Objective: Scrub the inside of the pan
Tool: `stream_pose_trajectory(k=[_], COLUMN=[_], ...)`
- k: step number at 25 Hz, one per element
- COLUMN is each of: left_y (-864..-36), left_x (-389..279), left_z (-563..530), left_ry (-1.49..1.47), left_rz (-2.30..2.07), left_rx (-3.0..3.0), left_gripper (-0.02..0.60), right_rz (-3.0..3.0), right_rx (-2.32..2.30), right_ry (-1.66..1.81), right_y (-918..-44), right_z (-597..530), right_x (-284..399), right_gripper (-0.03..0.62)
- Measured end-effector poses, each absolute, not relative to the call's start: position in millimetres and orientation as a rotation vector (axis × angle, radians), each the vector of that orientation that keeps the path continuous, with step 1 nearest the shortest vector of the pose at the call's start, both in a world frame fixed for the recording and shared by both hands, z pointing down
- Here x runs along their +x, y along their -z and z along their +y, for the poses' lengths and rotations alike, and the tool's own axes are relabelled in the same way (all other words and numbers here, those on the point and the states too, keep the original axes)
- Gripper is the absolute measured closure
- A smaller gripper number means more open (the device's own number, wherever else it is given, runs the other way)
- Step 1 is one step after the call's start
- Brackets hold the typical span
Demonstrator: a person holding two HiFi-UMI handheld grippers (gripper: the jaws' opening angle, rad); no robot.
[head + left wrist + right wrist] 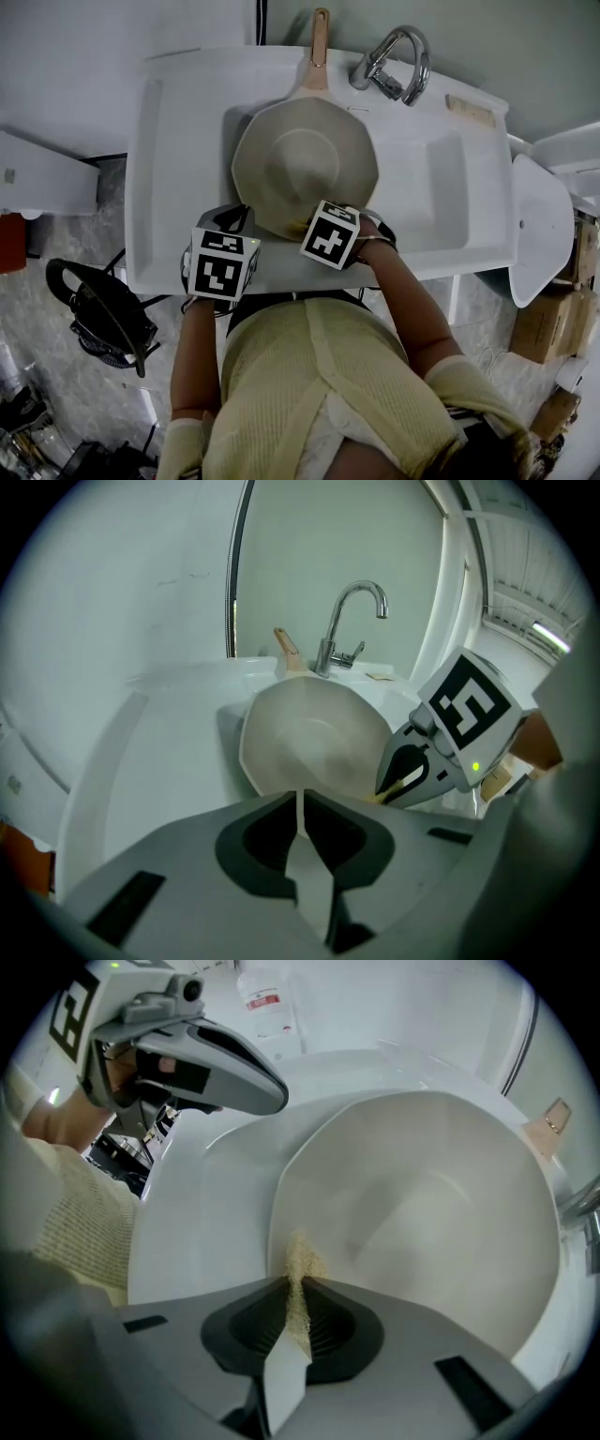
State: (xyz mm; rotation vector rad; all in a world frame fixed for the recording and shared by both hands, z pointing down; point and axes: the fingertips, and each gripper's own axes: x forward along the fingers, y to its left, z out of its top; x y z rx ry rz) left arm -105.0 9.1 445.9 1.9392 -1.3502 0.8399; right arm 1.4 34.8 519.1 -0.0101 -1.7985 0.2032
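Note:
A cream pan (305,155) with a wooden handle (319,52) lies in the white sink (178,150), handle pointing to the back wall. My left gripper (300,799) is shut on the pan's near left rim (272,785). My right gripper (297,1283) is shut on a thin yellowish scrub sponge (302,1258), whose tip rests against the near inside wall of the pan (431,1204). In the head view both grippers sit side by side at the pan's near edge, left gripper (236,223) and right gripper (314,223). The inside of the pan looks bare and pale.
A chrome faucet (394,66) stands behind the pan at the right. The sink's right basin (441,187) is beside the pan. A white board (539,225) leans to the right of the sink, cardboard boxes (548,323) below it. A black object (103,314) sits on the floor at left.

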Motion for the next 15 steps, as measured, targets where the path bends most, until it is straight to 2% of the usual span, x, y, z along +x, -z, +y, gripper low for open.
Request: stream_pose_trajectory(k=[10,15], left_y=[-432,-422], left_x=[-109,-105], left_z=[11,7], left_ry=[-0.633,-0.634], left_rz=[-1.366,-1.388], left_rx=[1.894,1.913], left_gripper=[0.506,0.506], right_rz=[-1.955,-2.016], right_rx=[0.063,0.123], right_ry=[-0.222,-0.221], right_y=[-480,-465], right_z=[26,19], right_x=[-3,1], right_gripper=[0.54,0.54])
